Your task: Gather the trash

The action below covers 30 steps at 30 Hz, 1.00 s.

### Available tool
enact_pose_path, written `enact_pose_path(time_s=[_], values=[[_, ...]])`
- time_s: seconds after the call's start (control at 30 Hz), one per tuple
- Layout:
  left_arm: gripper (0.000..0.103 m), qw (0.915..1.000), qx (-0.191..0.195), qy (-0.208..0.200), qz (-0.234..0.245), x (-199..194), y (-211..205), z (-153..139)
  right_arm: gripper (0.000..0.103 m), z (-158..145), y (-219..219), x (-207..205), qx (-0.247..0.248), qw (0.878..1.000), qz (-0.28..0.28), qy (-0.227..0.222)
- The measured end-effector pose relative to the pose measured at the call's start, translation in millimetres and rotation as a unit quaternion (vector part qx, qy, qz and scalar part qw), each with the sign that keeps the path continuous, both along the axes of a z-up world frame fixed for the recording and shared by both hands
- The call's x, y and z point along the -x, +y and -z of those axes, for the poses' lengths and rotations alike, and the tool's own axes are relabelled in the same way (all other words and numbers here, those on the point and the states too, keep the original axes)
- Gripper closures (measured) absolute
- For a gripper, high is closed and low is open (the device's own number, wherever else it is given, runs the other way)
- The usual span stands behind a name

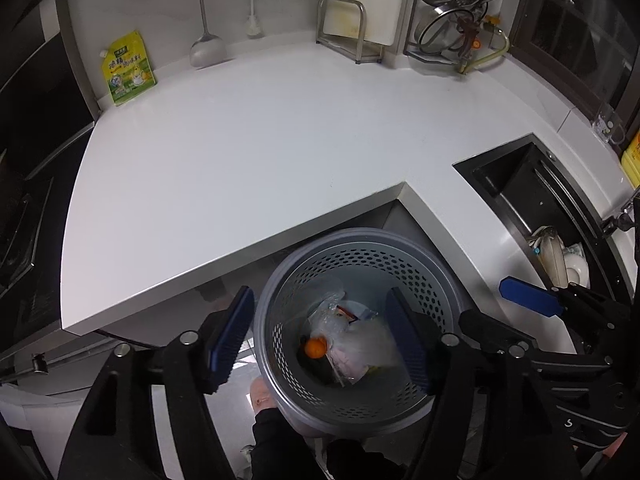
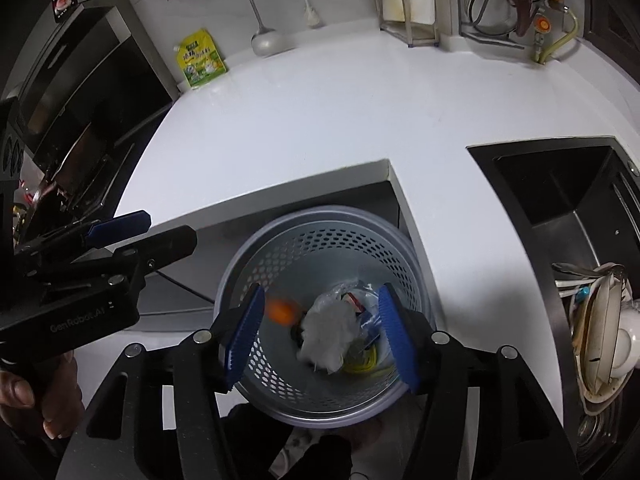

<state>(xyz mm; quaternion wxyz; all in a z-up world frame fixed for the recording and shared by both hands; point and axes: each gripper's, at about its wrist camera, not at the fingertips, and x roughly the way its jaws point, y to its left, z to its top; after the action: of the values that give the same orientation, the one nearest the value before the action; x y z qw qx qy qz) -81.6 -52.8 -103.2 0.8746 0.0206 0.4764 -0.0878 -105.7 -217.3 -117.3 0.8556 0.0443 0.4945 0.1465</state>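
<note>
Trash (image 2: pixel 330 332) in the grey perforated bin (image 1: pixel 280 280), below the tabletop (image 1: pixel 240 152) edge: orange ball (image 1: pixel 315 347), crumpled white tissue, clear plastic, yellow scrap. No clear long axis to the heap. Left gripper (image 1: pixel 326 338) spread wide over the bin, nothing between the pads. Right gripper (image 2: pixel 322 332) likewise spread, empty. "GemRobot.AI" printed on the left gripper's body. Green pouch (image 1: pixel 127 69) with unreadable writing against the wall.
</note>
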Motion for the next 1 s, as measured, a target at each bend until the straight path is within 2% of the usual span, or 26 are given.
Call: enact_pose_path(time_s=[0.13,0.37,0.47,0.6,0.77,1.0], values=[[0.023,0.9999,0.002,-0.01,-0.007,2.2,1.0,-8.6,0.044,-6.6,-2.1,3.3,-0.002,1.0,0.005,-0.008],[0.018,0.9995,-0.013,-0.025,-0.016,5.8,1.6,-21.7,0.039,-15.0,-5.9,10.4,0.0,1.0,0.017,-0.018],[0.01,0.9991,-0.011,-0.035,-0.02,8.7,3.2,-28.3,0.035,-19.9,-8.0,12.9,-0.003,0.999,0.029,-0.029],[0.009,0.9989,-0.007,-0.04,-0.024,11.0,5.0,-33.8,0.035,-23.2,-8.9,12.3,-0.001,0.999,0.042,-0.034],[0.007,0.9986,-0.005,-0.042,-0.03,10.5,5.8,-37.8,0.028,-28.7,-12.0,11.4,0.006,0.997,0.059,-0.043],[0.007,0.9982,-0.008,-0.044,-0.039,8.8,7.1,-39.1,0.028,-29.8,-13.7,7.4,0.007,0.997,0.067,-0.038]])
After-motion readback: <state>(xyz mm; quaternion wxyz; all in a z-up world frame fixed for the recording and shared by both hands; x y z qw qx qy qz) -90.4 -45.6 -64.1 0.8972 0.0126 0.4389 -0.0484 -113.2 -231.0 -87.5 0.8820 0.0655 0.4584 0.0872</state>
